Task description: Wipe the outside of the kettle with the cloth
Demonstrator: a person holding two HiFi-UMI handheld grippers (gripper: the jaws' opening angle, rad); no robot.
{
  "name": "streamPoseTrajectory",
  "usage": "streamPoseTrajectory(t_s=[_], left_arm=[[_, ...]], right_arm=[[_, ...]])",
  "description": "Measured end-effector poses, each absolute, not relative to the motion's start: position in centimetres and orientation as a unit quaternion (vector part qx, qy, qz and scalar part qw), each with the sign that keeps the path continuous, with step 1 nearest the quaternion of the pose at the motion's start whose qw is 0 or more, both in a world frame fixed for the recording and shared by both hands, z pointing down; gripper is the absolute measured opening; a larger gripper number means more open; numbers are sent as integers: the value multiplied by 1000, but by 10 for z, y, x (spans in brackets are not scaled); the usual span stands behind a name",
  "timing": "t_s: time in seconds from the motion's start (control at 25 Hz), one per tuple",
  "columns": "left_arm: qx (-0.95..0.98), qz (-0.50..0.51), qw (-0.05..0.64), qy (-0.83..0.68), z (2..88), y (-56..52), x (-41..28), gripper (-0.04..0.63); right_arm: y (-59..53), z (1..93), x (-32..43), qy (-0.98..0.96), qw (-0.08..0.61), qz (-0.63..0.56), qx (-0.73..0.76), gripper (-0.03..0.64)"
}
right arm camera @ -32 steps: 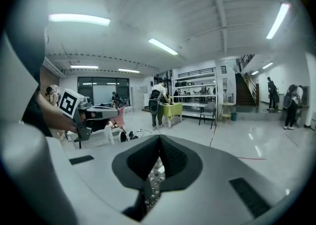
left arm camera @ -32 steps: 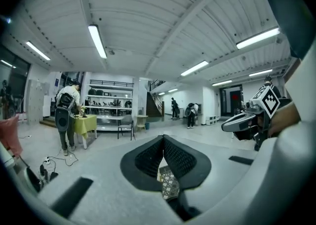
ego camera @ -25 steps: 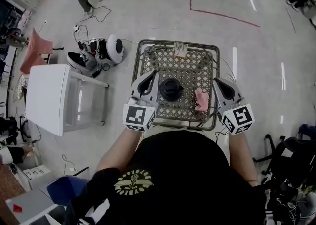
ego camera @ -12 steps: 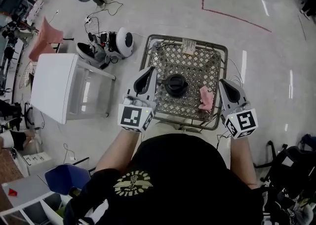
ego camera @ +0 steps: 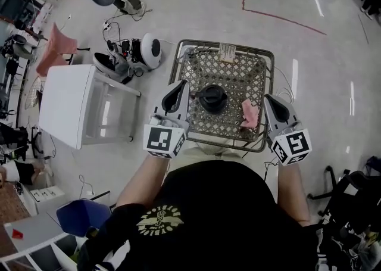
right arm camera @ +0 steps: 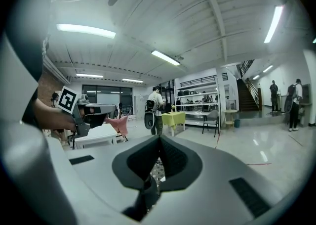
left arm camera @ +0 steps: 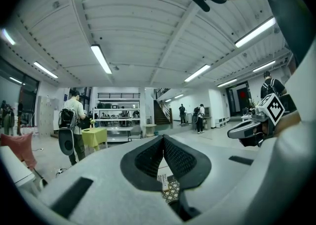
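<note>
Kettle (ego camera: pixel 212 98) sits mid worktop (ego camera: pixel 239 78); pink cloth (ego camera: pixel 250 114) lies loose to its right, apart. We hold left tongs (ego camera: pixel 178 88) & right tongs (ego camera: pixel 271 100) shut, both empty, either side. Fits pre-wipe or post-wipe; can't tell.

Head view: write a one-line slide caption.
Left tool and right tool, both shut, flank black kettle and pink cloth on lattice table.

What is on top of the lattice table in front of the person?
A black kettle near the middle, a pink cloth to its right, apart from it, and a white tag at the far edge of the table. What lies beneath kettle and cloth is covered.
</note>
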State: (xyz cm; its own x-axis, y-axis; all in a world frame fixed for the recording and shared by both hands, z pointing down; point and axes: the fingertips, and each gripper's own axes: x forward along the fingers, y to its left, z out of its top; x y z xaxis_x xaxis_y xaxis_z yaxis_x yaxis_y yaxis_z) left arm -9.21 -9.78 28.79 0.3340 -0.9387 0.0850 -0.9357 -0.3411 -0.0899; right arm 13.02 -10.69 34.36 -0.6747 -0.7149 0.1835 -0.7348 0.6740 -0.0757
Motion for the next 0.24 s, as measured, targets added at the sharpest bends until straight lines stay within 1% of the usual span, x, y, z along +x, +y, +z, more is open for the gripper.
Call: streamPoseTrajectory(t_s=[0.24], left_arm=[[-822,-52,19,567,277,-85,-111,8]], right_arm=[[-93,331,113,-909,69,64,406,11]])
